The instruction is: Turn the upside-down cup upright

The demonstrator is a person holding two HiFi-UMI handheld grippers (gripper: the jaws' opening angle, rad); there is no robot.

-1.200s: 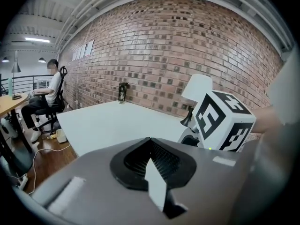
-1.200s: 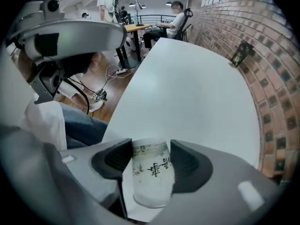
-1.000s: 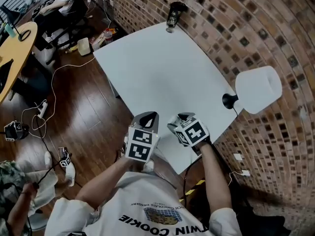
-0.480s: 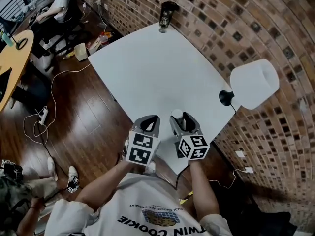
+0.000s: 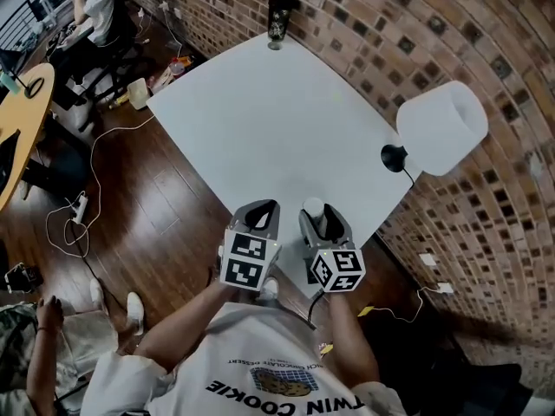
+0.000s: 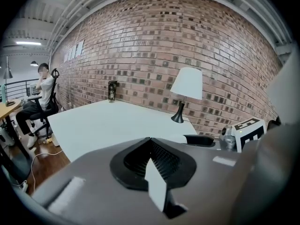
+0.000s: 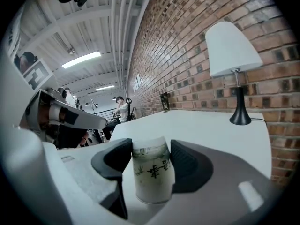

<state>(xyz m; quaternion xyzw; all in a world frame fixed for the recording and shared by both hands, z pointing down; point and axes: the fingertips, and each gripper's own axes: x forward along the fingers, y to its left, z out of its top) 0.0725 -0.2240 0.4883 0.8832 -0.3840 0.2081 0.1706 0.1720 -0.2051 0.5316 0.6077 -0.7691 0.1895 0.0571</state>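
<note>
Overhead, right gripper (image 5: 322, 222) hides most of its clamped cup (image 5: 312, 204).

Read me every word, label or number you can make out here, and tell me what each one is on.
"TWIN COOKIE": large letters on the person's shirt, upside down in the head view.
Smaller print above that on the shirt: too small to read.
Dark characters on the cup between the right gripper jaws: not legible.
Label on the dark container at the table's far corner: too small to read.

A brick wall (image 5: 390, 24) backs the white table (image 5: 260, 120) and white-shaded lamp (image 5: 442, 128), above a dark wooden floor (image 5: 156, 199).
</note>
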